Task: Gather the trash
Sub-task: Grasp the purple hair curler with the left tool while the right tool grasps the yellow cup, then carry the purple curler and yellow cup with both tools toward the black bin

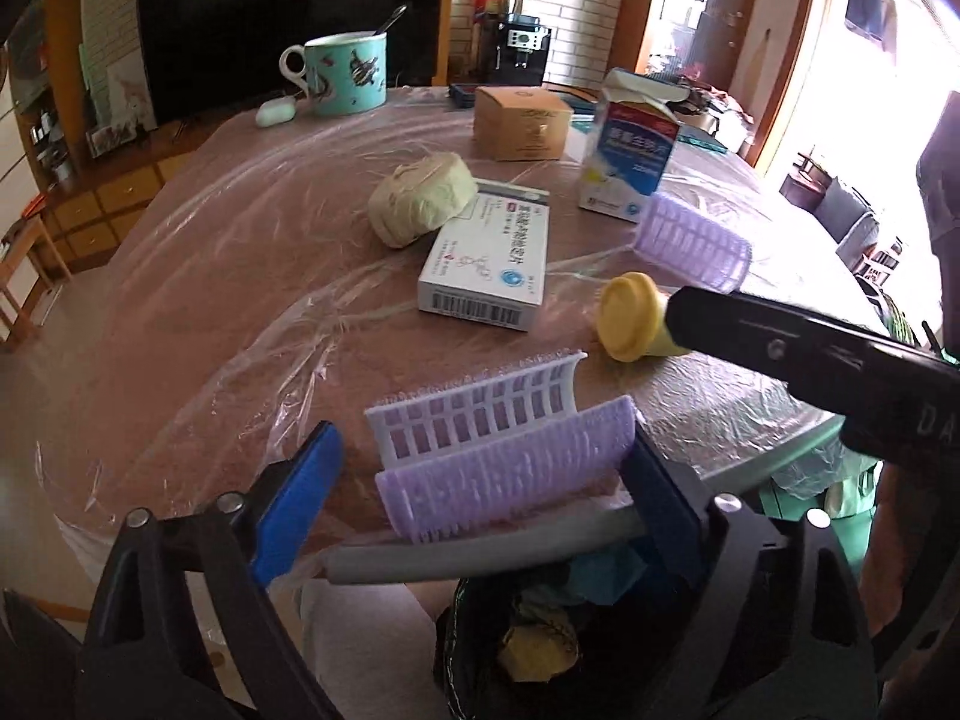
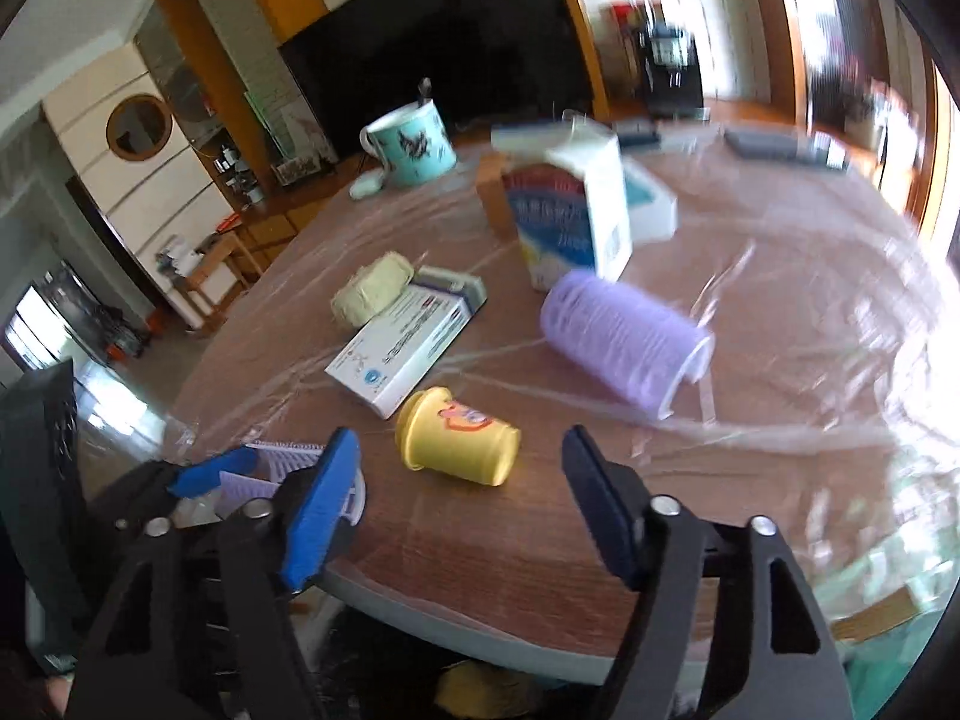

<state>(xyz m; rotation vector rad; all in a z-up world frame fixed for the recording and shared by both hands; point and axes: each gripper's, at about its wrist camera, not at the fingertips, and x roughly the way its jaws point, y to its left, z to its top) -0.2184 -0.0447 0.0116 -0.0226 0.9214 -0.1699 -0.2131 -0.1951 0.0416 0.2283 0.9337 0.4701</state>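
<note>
A split purple and white hair roller [image 1: 504, 450] lies at the table's near edge between the open fingers of my left gripper [image 1: 480, 480], touching the right finger [image 1: 660, 492]. A black-lined trash bin [image 1: 540, 648] with yellow and blue scraps sits below the edge. My right gripper [image 2: 465, 498] is open and empty, just short of a small yellow cup [image 2: 459, 444] lying on its side; the cup also shows in the left wrist view [image 1: 630, 318]. A whole purple roller [image 2: 624, 342], a white medicine box [image 2: 402, 348], a milk carton [image 2: 570, 210] and a pale crumpled lump [image 2: 372, 294] lie beyond.
The round wooden table [image 1: 180, 330] is covered in clear plastic film. A teal mug [image 1: 345, 72] with a spoon, an earbud case [image 1: 275, 113] and a brown box [image 1: 519, 123] stand farther back. A dark TV [image 1: 288, 12] is behind. The right gripper's body [image 1: 810, 360] crosses the left view.
</note>
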